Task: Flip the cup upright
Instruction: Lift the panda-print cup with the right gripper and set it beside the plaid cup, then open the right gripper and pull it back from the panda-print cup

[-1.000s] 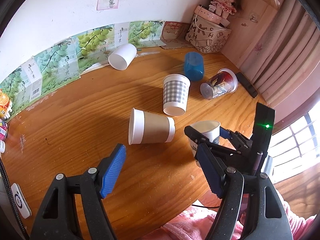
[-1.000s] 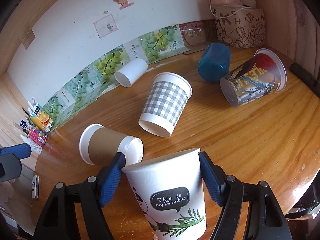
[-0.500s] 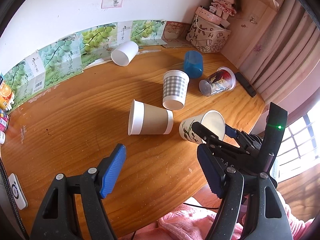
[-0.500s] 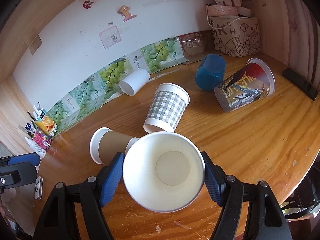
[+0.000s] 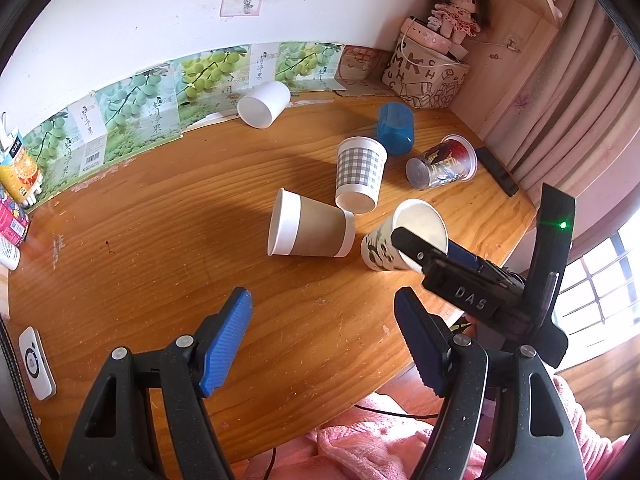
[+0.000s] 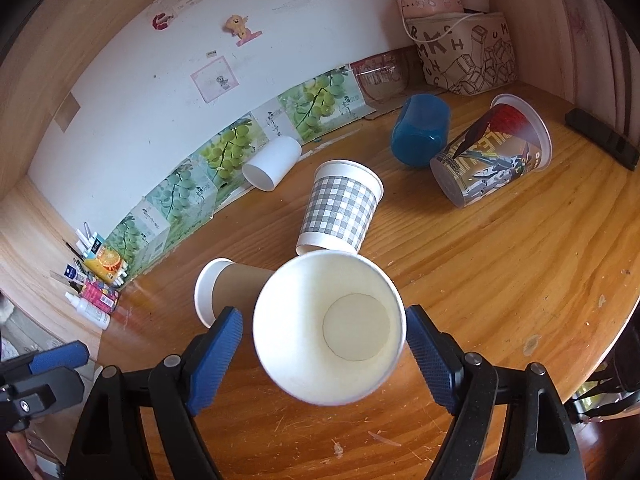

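The panda cup (image 6: 328, 328) is gripped by the right hand-held gripper (image 6: 324, 354) near the counter (image 6: 500, 280) edge, beside the brown cup (image 6: 228, 288); the left hand-held gripper (image 5: 324, 344) is held open.

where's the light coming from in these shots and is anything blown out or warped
Left wrist view: daylight from the window, blown out white; fisheye bends the table edge. Right wrist view: softer, even light; the panda cup looms large between the right gripper fingers; corners vignette black.

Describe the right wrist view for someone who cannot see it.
A white paper cup sits between the right gripper, its open mouth facing the camera. Behind it on the wooden table, a brown cup and a checked cup lie tipped over.
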Tool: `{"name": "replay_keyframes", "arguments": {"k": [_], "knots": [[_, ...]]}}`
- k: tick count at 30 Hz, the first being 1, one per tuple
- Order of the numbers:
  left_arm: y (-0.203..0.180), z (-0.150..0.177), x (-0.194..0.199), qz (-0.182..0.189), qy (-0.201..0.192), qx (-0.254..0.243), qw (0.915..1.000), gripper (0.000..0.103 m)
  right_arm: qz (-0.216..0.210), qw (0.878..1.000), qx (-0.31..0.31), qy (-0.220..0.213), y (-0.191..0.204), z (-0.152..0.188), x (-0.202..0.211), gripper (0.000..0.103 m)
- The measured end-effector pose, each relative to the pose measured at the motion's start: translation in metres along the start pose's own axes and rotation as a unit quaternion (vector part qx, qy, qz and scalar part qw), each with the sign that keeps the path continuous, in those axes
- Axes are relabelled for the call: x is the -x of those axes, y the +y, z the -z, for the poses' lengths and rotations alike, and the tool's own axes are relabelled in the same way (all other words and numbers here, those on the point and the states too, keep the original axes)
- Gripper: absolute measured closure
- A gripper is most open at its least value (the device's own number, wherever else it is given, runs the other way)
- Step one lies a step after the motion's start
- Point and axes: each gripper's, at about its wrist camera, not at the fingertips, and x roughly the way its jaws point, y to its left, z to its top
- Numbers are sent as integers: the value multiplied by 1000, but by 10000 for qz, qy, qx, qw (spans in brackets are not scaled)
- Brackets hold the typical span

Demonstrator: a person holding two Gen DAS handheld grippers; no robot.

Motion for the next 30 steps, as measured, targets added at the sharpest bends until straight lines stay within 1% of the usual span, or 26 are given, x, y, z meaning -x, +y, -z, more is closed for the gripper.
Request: {"name": "replay_keyframes", "arguments": {"k": [5, 8, 10, 12, 14, 16, 18, 21, 28, 29, 30], "knots": [[2, 1, 2, -78, -60, 60, 9999, 22, 97, 9995, 223, -223, 7, -7, 14, 20], [2, 0, 4, -198, -97, 118, 9997, 20, 93, 9991, 302, -287, 9, -12, 25, 20], [1, -1, 5, -333, -128, 201, 9992, 20, 87, 9990, 305, -318, 9, -14, 34, 20], [-2, -4, 6, -580, -144, 243, 9979, 20, 53, 9988, 279, -395, 7, -17, 44, 18], [-8, -7, 6, -837, -50, 237, 9962, 20, 24, 9990, 173, -420, 4, -21, 56, 18], [-18, -10, 9, -971, -15, 187, 9951, 20, 103, 9987, 176, -472, 2, -26, 71, 18], [-29, -10, 15, -1040, -119, 155, 9944, 20, 212, 9973, 346, -613, 3, -30, 89, 18], [-47, -10, 27, -1035, -356, 178, 9938, 19, 291, 9953, 624, -678, 4, -37, 112, 18], [-82, -19, 54, -1308, -775, 458, 9873, 19, 60, 9937, 953, -580, -4, -50, 162, 18], [-88, -22, 58, -1330, -862, 535, 9859, 18, 30, 9932, 1014, -564, -5, -52, 169, 18], [-93, -22, 62, -1370, -949, 596, 9842, 16, 29, 9926, 1082, -546, -7, -53, 175, 18]]}}
